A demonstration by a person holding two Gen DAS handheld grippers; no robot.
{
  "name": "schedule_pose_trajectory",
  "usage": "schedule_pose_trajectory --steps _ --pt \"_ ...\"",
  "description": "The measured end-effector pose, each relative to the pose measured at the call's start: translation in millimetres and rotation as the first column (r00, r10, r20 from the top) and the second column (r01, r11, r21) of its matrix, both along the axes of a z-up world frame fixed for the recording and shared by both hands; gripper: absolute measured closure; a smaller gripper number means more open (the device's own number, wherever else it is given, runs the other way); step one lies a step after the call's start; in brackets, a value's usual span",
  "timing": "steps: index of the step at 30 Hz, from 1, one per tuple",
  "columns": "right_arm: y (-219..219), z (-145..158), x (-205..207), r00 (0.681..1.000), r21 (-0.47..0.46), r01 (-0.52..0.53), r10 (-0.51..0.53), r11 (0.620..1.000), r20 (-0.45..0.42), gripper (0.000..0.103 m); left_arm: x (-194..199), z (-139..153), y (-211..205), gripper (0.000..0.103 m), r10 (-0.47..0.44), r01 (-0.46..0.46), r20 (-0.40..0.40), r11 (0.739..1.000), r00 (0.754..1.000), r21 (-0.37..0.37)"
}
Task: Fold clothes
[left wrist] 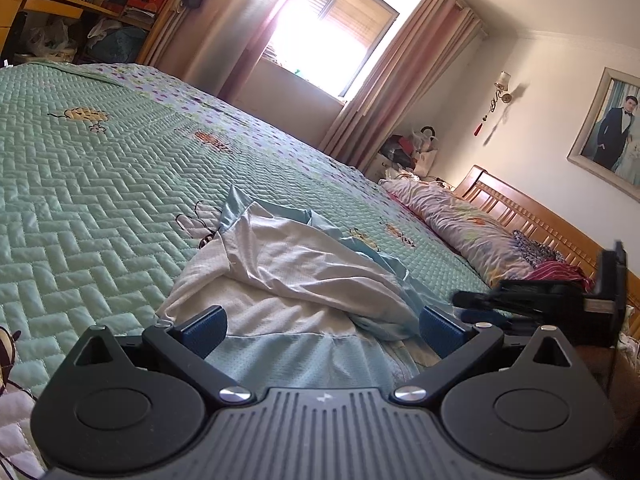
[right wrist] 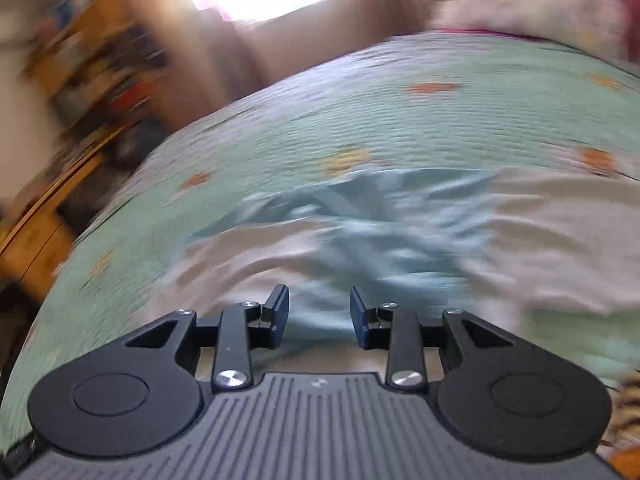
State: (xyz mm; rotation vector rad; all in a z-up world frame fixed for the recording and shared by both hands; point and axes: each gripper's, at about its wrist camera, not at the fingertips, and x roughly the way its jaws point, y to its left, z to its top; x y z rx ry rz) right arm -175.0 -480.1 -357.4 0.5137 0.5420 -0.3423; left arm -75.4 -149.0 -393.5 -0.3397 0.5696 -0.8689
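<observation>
A crumpled white and light-blue garment (left wrist: pixel 296 276) lies on the green quilted bedspread (left wrist: pixel 88 184). My left gripper (left wrist: pixel 322 332) hovers low over the garment's near edge, its blue pads (left wrist: pixel 204 330) spread wide with only loose cloth beneath them. My right gripper (left wrist: pixel 470 306) shows as a dark blurred shape at the garment's right side. In the right wrist view, which is smeared by motion, that gripper (right wrist: pixel 319 312) stands partly open above the garment (right wrist: pixel 360 240), and nothing is pinched between its pads (right wrist: pixel 280 312).
Floral pillows (left wrist: pixel 460 220) and a small pile of patterned clothes (left wrist: pixel 552 264) lie against the wooden headboard (left wrist: pixel 520 208) at the right. Cluttered wooden shelves (left wrist: pixel 100 0) stand beyond the far side of the bed. A bright window (left wrist: pixel 328 32) with pink curtains is behind.
</observation>
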Motion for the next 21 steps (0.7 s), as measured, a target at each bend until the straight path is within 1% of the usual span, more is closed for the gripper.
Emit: schedule_pose_trajectory --steps 3,5,7,9,10,11,12,14,15,17,19,21 --pt "17.4 -10.8 34.2 0.996 -0.078 -0.086 0.087 0.993 -0.002 0.067 0.5 -0.4 -0.6 0.001 -0.003 0.003 -0.002 1.000 1.000 0.001" --pt "21.3 -27.0 50.4 0.987 -0.068 -0.140 0.134 0.988 -0.089 0.066 0.8 0.1 -0.2 0.001 -0.004 0.004 -0.001 1.000 1.000 0.001" --pt "24.8 -43.9 66.0 0.967 -0.048 -0.192 0.180 0.980 -0.181 0.067 1.4 1.1 2.1 0.001 -0.003 0.003 -0.002 1.000 1.000 -0.007" --pt "35.9 -39.4 56.6 0.962 -0.102 -0.215 0.192 0.971 -0.195 0.067 2.3 2.6 4.1 0.001 -0.003 0.003 -0.005 1.000 1.000 -0.020" --pt "40.3 -32.3 50.3 0.965 -0.125 -0.218 0.194 0.968 -0.175 0.066 2.1 3.1 4.5 0.001 -0.004 0.004 -0.005 1.000 1.000 -0.024" --pt "44.6 -24.6 43.8 0.969 -0.147 -0.219 0.196 0.965 -0.153 0.063 1.7 3.6 4.6 0.001 -0.005 0.005 -0.003 1.000 1.000 -0.026" --pt "48.5 -16.4 41.3 0.973 -0.182 -0.216 0.195 0.959 -0.126 0.052 1.3 4.1 4.8 0.001 -0.006 0.006 -0.002 1.000 1.000 -0.028" --pt "56.2 -6.8 50.9 0.975 -0.261 -0.218 0.199 0.940 -0.096 0.039 0.1 3.8 3.3 0.001 -0.006 0.006 0.004 1.000 1.000 -0.020" --pt "59.4 -3.1 58.8 0.975 -0.299 -0.222 0.205 0.928 -0.087 0.038 -0.2 3.4 2.6 0.001 -0.005 0.005 0.005 1.000 1.000 -0.015" --pt "64.9 -7.0 79.0 0.963 -0.304 -0.269 0.247 0.914 -0.110 0.039 0.1 2.8 2.4 0.001 -0.002 0.002 0.003 1.000 1.000 -0.014" --pt "70.9 -25.8 99.5 0.921 -0.261 -0.373 0.322 0.890 -0.218 0.039 0.7 2.6 3.4 0.001 0.001 -0.001 0.001 1.000 1.000 -0.016" --pt "74.6 -39.8 105.8 0.894 -0.228 -0.405 0.331 0.886 -0.302 0.041 1.3 4.0 5.8 0.001 0.005 -0.005 0.001 1.000 1.000 -0.024"
